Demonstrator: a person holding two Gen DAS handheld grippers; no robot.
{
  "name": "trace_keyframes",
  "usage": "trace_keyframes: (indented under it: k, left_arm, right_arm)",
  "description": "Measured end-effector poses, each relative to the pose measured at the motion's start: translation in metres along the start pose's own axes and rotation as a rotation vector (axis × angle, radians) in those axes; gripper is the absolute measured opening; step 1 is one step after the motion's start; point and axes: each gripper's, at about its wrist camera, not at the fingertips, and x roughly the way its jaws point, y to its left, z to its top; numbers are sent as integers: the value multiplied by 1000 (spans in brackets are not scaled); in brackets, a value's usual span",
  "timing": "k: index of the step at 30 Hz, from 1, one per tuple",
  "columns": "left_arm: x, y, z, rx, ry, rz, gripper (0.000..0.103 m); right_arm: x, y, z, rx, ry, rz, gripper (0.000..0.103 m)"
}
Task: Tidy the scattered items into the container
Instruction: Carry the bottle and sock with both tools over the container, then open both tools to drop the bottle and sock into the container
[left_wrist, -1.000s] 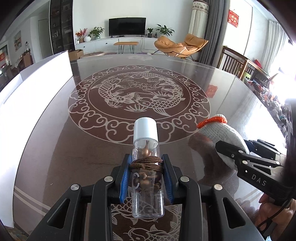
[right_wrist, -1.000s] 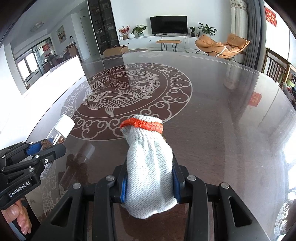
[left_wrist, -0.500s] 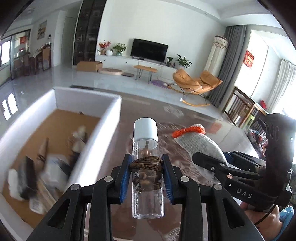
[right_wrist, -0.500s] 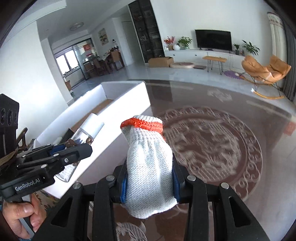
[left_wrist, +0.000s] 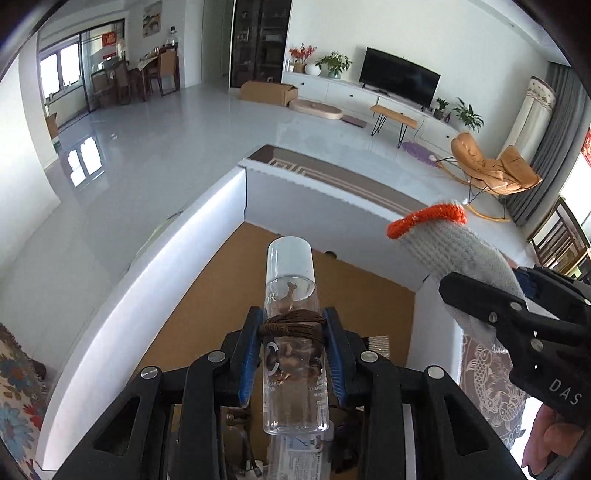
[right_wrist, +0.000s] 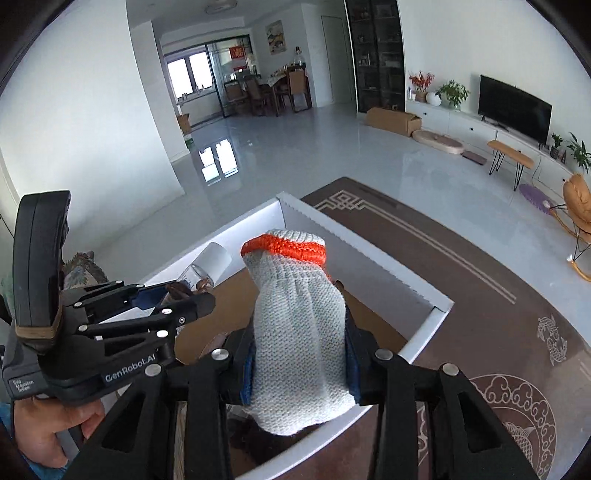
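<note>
My left gripper (left_wrist: 291, 354) is shut on a clear bottle (left_wrist: 291, 332) with a white cap and a brown cord wound round it. It holds the bottle above the white box (left_wrist: 207, 221) with a cardboard floor. My right gripper (right_wrist: 299, 354) is shut on a grey knit glove (right_wrist: 299, 332) with an orange cuff, held over the box's near wall (right_wrist: 417, 343). The glove (left_wrist: 450, 247) and right gripper show at the right of the left wrist view. The left gripper with the bottle (right_wrist: 207, 266) shows at the left of the right wrist view.
Several small items lie on the box floor below the left gripper (left_wrist: 295, 454). The dark patterned table (right_wrist: 517, 332) runs to the right of the box. Beyond the table's edge is a tiled floor (left_wrist: 147, 147).
Both grippers have swung left from over the table's medallion to above the white box, still holding the bottle and the glove.
</note>
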Motion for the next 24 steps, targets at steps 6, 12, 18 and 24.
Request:
trace_keyframes:
  k: [6,12,18,24]
  left_arm:
    - [32,17,-3,-57,41,33,33]
    - [33,17,-4,-68,23,82,98]
    - [2,7,-11,-104,12,77,103]
    - [-69,-24,-65,-27,-79,205,103]
  right_arm:
    - [67,-11,10,50,97,-56,40]
    - [100,-28,6,121,165,-52,57]
    - [76,-24,18,97,97,-62,57]
    - [13,-9,-11,22,53,-60,57]
